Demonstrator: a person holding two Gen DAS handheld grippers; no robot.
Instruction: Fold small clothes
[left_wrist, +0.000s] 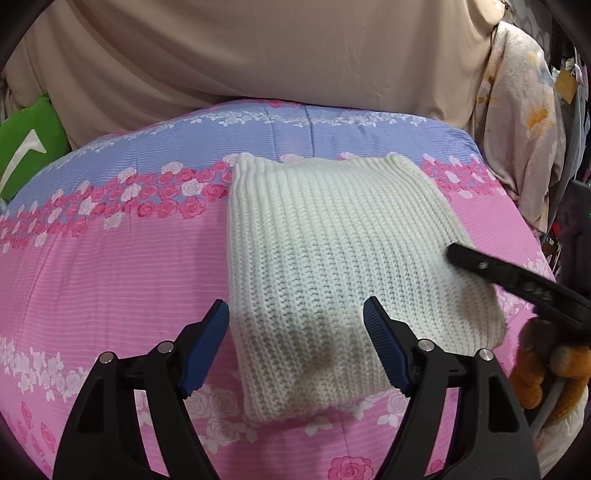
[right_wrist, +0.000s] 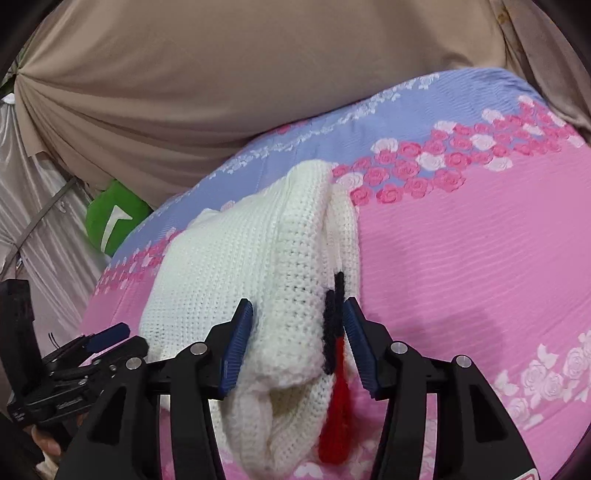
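Lying: folded cream ribbed-knit sweater (left_wrist: 332, 266) on pink rose-print quilt (left_wrist: 110, 277).
Right view only: red-and-black trim (right_wrist: 334, 354).
Left gripper (left_wrist: 295, 343): wide open, empty.
Right gripper (right_wrist: 297, 345): part-open, straddling sweater's near edge.
Room: bare quilt left and right.

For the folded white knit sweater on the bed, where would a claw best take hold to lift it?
Probably the thick layered edge of the white knit sweater beside the red and black trim, approached from the near side: the layers bunch there, and the right claw already straddles them.
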